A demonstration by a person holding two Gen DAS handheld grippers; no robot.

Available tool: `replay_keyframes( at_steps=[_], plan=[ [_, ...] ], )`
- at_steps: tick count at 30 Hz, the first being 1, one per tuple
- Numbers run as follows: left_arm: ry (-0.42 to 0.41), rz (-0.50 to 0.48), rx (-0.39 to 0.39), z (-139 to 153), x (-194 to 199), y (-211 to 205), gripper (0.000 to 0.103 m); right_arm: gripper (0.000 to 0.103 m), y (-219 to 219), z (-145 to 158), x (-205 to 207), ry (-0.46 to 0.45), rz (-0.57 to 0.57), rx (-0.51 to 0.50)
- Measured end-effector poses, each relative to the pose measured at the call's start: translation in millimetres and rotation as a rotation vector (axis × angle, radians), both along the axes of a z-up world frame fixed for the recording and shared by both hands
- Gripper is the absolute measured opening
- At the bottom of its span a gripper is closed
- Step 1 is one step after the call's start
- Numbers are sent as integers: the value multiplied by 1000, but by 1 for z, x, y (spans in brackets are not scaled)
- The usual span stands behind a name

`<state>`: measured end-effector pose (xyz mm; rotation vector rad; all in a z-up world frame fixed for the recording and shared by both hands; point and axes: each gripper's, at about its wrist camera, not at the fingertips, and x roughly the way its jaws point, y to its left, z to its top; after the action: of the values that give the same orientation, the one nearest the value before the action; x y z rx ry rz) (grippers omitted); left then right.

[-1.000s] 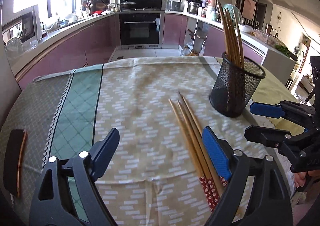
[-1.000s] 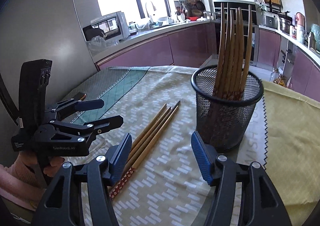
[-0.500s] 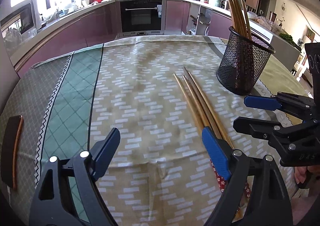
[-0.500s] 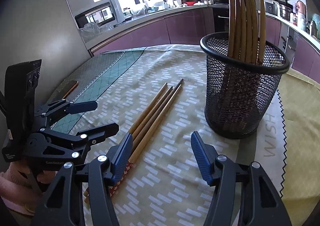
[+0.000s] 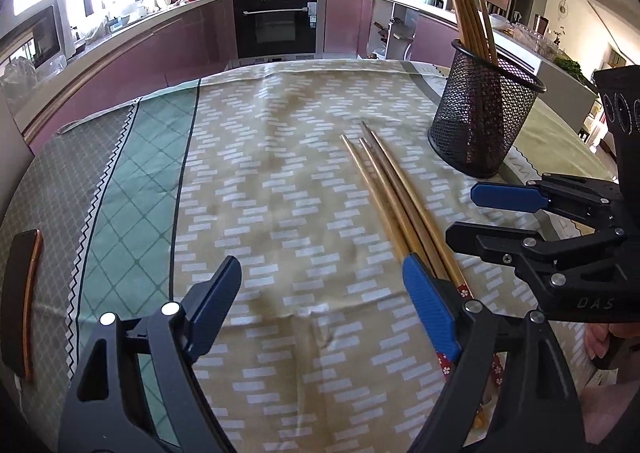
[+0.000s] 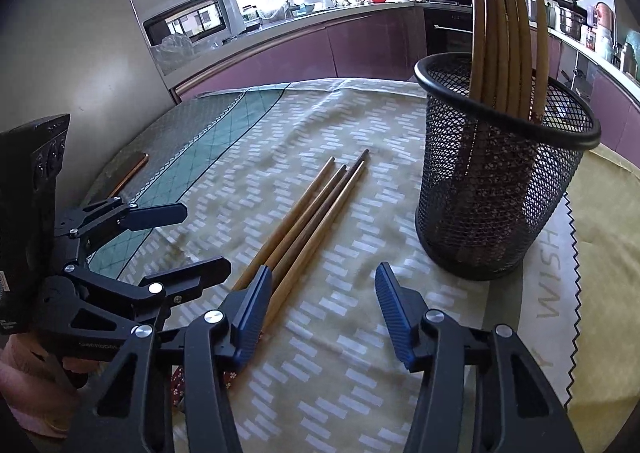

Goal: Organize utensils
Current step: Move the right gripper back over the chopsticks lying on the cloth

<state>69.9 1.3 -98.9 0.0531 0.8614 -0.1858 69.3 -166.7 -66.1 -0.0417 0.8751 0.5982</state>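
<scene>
Three wooden chopsticks [image 5: 394,193] lie side by side on the patterned tablecloth, red flowered ends toward me; they also show in the right wrist view [image 6: 308,217]. A black mesh cup [image 5: 482,121] holds several upright chopsticks; it also shows in the right wrist view [image 6: 496,181]. My left gripper [image 5: 322,305] is open and empty above the cloth, its right finger over the chopsticks' near ends. My right gripper [image 6: 320,305] is open and empty, low over the cloth between the chopsticks and the cup. Each gripper shows in the other's view: the right one [image 5: 492,217], the left one [image 6: 196,241].
A dark phone-like slab [image 5: 22,293] lies at the table's left edge, also in the right wrist view [image 6: 130,173]. The tablecloth [image 5: 280,173] has a green band on the left. Kitchen counters and an oven [image 5: 276,27] stand behind the table.
Both grippers have moved forward and lower over the table; the chopsticks and mesh cup look nearer. Both stay open and empty.
</scene>
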Motion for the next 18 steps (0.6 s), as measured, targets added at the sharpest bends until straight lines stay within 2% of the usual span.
replay_keyframes(
  at_steps=[9,18],
  plan=[
    [14,-4,10,-4,1,-4,73,49,1,0,1,6,5,-3],
    [22,-8,-17,-4,1,-3,73,42,3,-3,1,18,13,-22]
  ],
)
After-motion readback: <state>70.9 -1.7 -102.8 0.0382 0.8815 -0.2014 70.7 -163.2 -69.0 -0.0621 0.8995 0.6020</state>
